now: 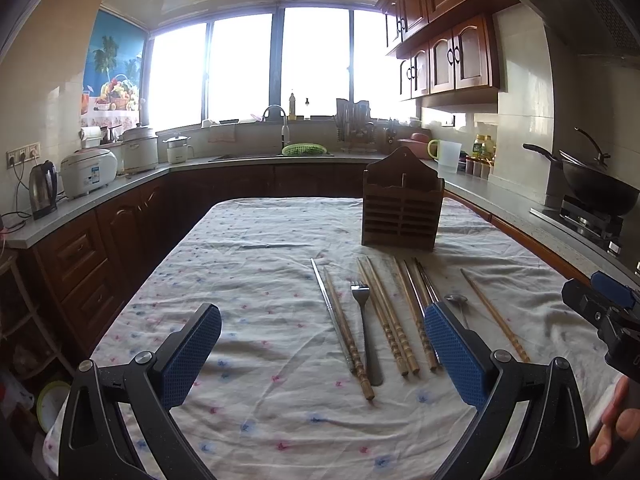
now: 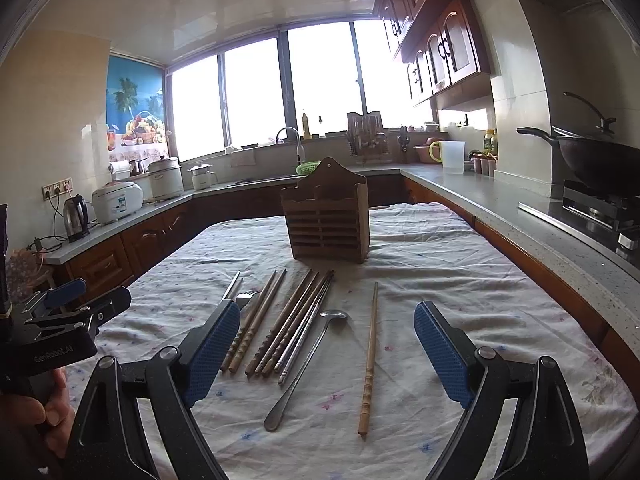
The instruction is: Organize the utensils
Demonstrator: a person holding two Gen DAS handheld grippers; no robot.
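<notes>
While both hand-held grippers [image 1: 322, 356] [image 2: 326, 354] gape empty, chopsticks [image 2: 294, 322] lengthwise toward the wooden holder [image 2: 328, 220] (spoon [image 2: 304, 364] bowl-end likewise).

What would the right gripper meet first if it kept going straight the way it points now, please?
Probably the tablecloth, around the spoon and the lone wooden chopstick between the open right gripper fingers; depth is unclear.

Left tongs [image 1: 322, 354] spread wide, right tongs [image 2: 326, 354] spread wide, both angled slightly downward, nothing gripped

Fork [image 2: 246, 298] largely behind a blue pad; spoon [image 1: 457, 301] handle likewise.
</notes>
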